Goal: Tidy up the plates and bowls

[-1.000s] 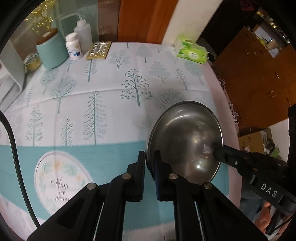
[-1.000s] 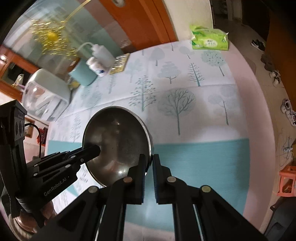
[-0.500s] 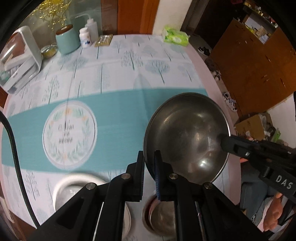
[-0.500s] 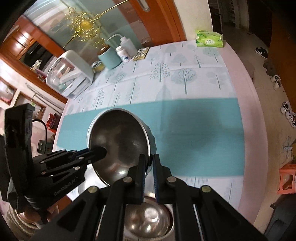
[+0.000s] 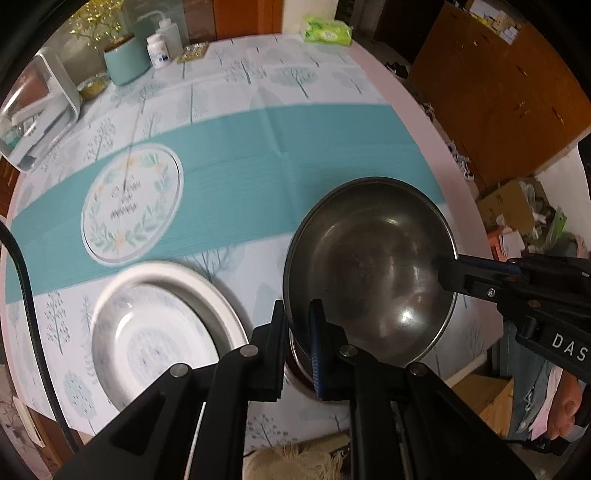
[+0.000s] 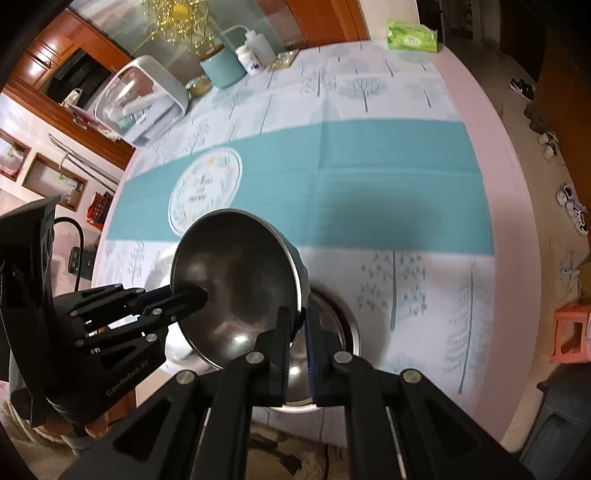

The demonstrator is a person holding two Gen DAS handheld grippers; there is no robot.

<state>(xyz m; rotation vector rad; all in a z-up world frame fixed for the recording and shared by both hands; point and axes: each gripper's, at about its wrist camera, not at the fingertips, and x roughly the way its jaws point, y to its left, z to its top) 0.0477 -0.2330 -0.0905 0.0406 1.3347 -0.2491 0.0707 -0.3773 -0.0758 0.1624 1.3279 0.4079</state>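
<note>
The steel bowl [image 5: 369,269] is up in the air, held by both grippers. The left gripper [image 5: 299,325] pinches the bowl's rim, w/ one finger inside and one outside. The right gripper [image 6: 293,328] pinches the rim on the other side the same way. Both are clenched tight on the rim. In the left view the right gripper comes in from the right & bites the far edge. In the right view the left gripper comes in from the left. The bowl tips a bit, w/ its open side facing the cameras.

Right under the bowl, just below the jaws, sits another steel bowl [image 6: 343,325] on the table. I can't tell if the two bowls touch. To the left of the left jaws lies a white plate [image 5: 147,332] w/ a faint tree print, near the table's front edge. It is beside the bowls, not touching them.

The table [image 6: 491,155] is round w/ a pink edge. A cloth [image 5: 229,166] w/ trees & a teal band covers it. A round leafy badge [image 5: 129,206] is printed on the band, up & left of the jaws.

Far past the jaws, at the back of the table: a teal jar [image 5: 123,61], a white pill bottle [image 5: 158,50], a squeeze bottle [image 5: 170,35], a green tissue pack [image 5: 327,33] & a white box [image 5: 37,110] w/ a clear lid. Off the table, right of the jaws: wood cabinets [image 5: 491,85] & cardboard boxes [image 5: 509,199]. Shoes [image 6: 572,206] lie on the floor, and an orange stool [image 6: 570,336] stands there too.
</note>
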